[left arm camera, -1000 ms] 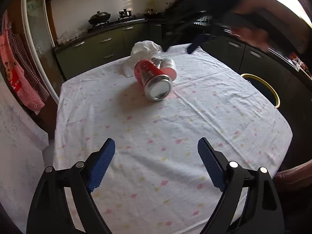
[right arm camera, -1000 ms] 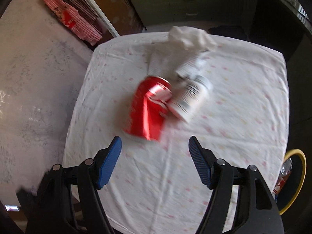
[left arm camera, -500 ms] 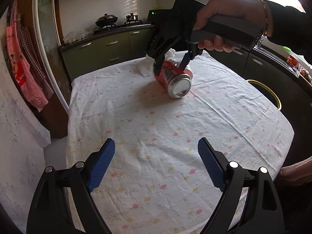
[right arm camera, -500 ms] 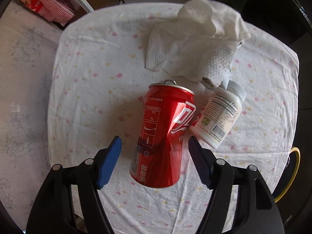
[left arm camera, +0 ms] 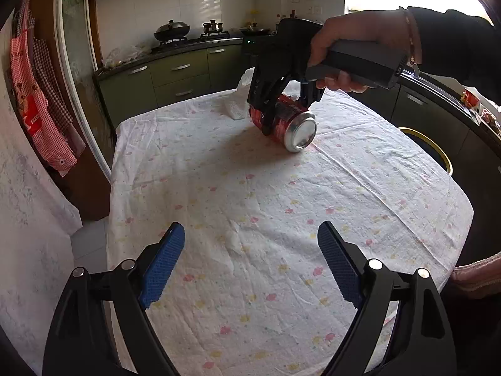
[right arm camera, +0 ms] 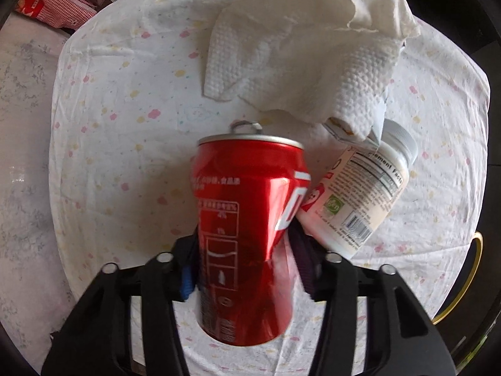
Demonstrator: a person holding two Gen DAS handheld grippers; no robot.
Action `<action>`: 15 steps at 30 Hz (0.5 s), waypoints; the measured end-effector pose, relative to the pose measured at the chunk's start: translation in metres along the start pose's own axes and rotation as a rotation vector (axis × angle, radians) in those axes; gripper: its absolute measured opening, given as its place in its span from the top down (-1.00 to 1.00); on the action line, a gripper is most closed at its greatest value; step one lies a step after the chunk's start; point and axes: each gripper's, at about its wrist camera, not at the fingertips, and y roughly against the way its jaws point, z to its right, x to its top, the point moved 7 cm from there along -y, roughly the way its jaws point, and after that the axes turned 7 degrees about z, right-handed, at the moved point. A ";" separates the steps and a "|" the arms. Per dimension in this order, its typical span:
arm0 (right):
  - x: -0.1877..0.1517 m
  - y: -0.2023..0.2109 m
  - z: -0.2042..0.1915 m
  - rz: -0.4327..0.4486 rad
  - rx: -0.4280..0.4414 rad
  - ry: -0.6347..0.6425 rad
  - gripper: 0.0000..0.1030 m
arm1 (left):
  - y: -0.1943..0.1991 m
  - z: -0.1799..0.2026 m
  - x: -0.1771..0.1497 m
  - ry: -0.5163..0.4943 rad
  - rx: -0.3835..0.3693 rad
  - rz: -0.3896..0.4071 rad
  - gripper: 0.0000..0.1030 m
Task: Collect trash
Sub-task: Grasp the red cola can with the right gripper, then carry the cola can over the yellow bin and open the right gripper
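We've got the right gripper jaws pinching the can across its width, long axis lying along the jaws, while the left gripper, jaws spread, hangs well apart.

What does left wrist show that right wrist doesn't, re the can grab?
Only the left wrist view: the person's hand on the right gripper's handle, the can's silver base, the open left gripper hovering over bare tablecloth, the kitchen counter.
Only the right wrist view: the white pill bottle lying against the can, the can's pull-tab, its dented side.
Both: the red can on its side between the right gripper fingers, the crumpled paper towel behind it, the yellow-rimmed bin beside the table.
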 end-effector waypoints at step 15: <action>-0.074 0.054 -0.007 0.096 0.149 0.150 0.11 | 0.007 0.021 0.011 -0.041 0.006 0.010 -0.67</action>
